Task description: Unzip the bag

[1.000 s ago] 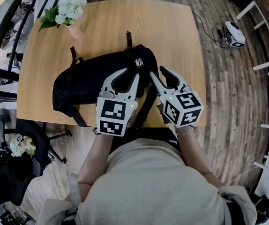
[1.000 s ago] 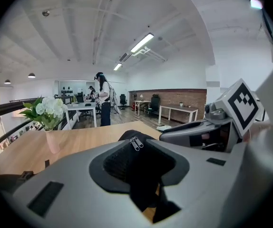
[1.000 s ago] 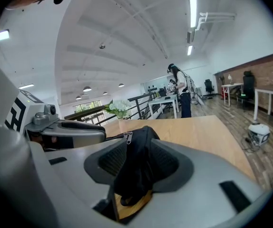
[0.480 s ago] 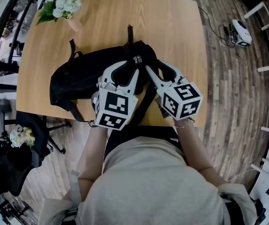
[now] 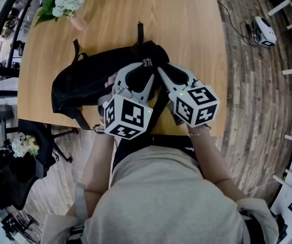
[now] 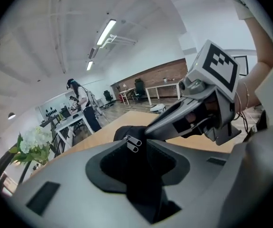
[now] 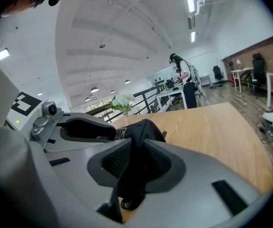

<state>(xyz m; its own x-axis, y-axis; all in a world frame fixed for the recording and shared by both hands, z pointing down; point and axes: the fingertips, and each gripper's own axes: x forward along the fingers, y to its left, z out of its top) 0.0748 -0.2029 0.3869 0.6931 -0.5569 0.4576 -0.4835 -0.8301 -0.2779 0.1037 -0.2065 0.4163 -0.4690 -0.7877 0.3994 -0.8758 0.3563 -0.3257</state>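
On the light wooden table (image 5: 192, 29), a black fabric backpack (image 5: 82, 83) lies on its side, from the middle toward 8 o'clock. Its low end reaches the near edge, and one strap (image 5: 81, 120) hangs over this edge. Two metal zipper pulls (image 5: 147, 62) stand at the top of the backpack, near the table's centre.

The left gripper (image 6: 139, 150) holds a fold of the backpack's fabric just under the pulls; its jaws are opening a little, but the pads press on the cloth. The right gripper (image 7: 135, 144) is just beside it, at 3 o'clock from the pulls. Its jaws are closing and already pinch a raised fold of the fabric.

Bare wood lies open from 12 to 4 o'clock, as far as the table's edges. A pink vase of white flowers (image 5: 68, 1) stands at the 11 o'clock corner, well apart from both grippers.
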